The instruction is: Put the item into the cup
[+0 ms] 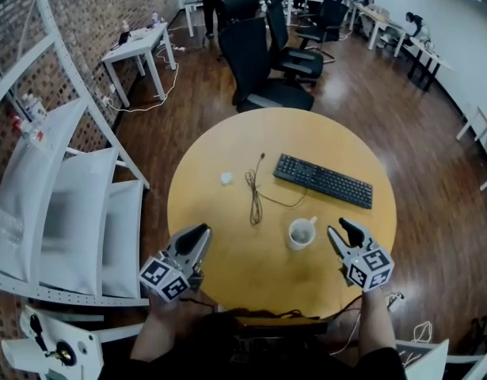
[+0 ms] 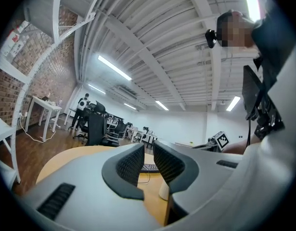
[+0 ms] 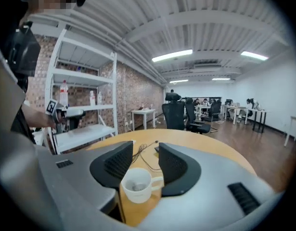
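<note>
A white cup (image 1: 301, 233) with its handle to the right stands on the round wooden table (image 1: 227, 141), near its front edge. Something pale grey lies at its bottom in the right gripper view; what it is I cannot tell. A small white item (image 1: 225, 178) lies on the table's left part, apart from both grippers. My right gripper (image 1: 340, 226) hovers just right of the cup, jaws apart and empty; its own view has the cup (image 3: 135, 186) low beyond the jaws. My left gripper (image 1: 199, 233) hangs over the front left edge, jaws narrowly apart with nothing between them.
A black keyboard (image 1: 323, 180) lies at the table's back right. A thin dark cable (image 1: 255, 196) runs down the middle. White shelving (image 1: 69, 212) stands close on the left. Black office chairs (image 1: 263, 70) stand behind the table.
</note>
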Demonstrator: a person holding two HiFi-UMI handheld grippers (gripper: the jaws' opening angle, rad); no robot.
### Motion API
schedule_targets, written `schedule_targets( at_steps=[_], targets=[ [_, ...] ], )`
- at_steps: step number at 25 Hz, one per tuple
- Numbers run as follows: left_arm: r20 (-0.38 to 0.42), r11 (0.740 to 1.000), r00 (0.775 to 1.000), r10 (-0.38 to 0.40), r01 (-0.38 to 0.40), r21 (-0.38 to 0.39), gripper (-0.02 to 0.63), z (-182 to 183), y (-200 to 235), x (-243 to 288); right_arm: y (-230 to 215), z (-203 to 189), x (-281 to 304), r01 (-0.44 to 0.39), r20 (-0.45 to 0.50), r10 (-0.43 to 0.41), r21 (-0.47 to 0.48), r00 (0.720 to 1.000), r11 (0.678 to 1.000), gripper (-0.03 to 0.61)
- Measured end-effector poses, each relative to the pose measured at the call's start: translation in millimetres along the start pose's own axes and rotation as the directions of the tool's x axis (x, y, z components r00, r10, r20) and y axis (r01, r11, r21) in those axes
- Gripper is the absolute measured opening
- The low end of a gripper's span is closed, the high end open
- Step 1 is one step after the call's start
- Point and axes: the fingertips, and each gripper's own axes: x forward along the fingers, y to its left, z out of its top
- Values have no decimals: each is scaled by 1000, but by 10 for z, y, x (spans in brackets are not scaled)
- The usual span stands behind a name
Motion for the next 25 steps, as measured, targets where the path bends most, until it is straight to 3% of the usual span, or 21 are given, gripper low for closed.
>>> schedule_targets(
  at_steps=[5,12,15,25],
  targets=[
    [25,999,999,-43,42,34,54,141,-128,202,-258,286,-660,151,191,-175,131,966,980,119],
    [36,997,997,-69,67,44,53,201,-203,329,-342,206,-1275,276,297,-337,229,893,933,52],
    [29,997,997,-73,72,40,53,180,-214,323,-334,93,-1370,273,307,-349,265,885,925,11],
    [30,997,999,-39,37,60,52,210,-156,272,-311,121,-1206,226,306,-298,249,904,942,9]
  ],
)
